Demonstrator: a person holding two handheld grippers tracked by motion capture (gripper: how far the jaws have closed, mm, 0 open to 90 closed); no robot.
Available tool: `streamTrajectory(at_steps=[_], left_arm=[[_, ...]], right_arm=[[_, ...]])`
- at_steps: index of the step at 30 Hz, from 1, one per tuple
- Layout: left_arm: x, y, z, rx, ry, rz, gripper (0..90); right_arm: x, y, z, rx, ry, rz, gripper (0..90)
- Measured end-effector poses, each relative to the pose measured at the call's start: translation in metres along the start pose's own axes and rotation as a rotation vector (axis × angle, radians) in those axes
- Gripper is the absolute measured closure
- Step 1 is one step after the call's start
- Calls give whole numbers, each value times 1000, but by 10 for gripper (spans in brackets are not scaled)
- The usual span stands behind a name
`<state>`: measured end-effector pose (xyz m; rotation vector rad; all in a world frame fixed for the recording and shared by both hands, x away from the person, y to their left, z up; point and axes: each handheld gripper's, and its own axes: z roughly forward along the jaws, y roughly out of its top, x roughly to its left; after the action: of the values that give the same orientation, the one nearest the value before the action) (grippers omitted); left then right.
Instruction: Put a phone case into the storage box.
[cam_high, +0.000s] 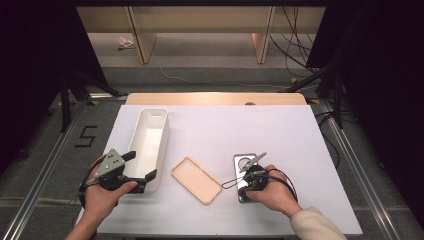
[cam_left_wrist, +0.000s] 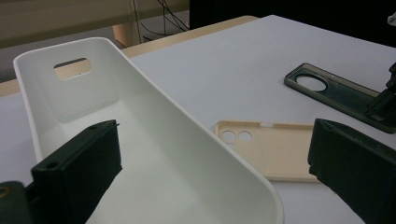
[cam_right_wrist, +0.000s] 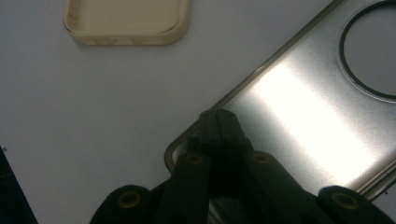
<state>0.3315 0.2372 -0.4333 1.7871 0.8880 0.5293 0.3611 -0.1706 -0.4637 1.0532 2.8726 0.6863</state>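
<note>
— Any writing? — A "5" (cam_high: 86, 136) taped on the floor. — The tools? — Left tool (cam_high: 136, 169) gapes wide astride the white bin's (cam_high: 159, 131) wall; right tool (cam_high: 248, 181) pinches the grey phone case (cam_right_wrist: 299, 112), beside a beige phone case (cam_high: 196, 180).

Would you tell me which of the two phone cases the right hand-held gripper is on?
The dark grey case with one big round camera hole; the right hand-held gripper is shut on its edge. The beige case lies untouched.
</note>
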Motion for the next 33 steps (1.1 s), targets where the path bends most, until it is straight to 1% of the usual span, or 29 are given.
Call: streamTrajectory(at_steps=[12, 29, 31, 32, 33], left_arm=[[0, 0, 0, 0, 0, 0, 20], [0, 0, 0, -1, -1, 0, 21], [0, 0, -1, -2, -1, 0, 21], [0, 0, -1, -3, 0, -1, 21], [0, 0, -1, -3, 0, -1, 21]], right_arm=[[2, 3, 2, -6, -2, -9, 900], [1, 3, 1, -6, 4, -30, 900], [1, 3, -1, -15, 2, -26, 894], [0, 3, -2, -22, 0, -38, 879], [0, 3, -2, -22, 0, -38, 879]])
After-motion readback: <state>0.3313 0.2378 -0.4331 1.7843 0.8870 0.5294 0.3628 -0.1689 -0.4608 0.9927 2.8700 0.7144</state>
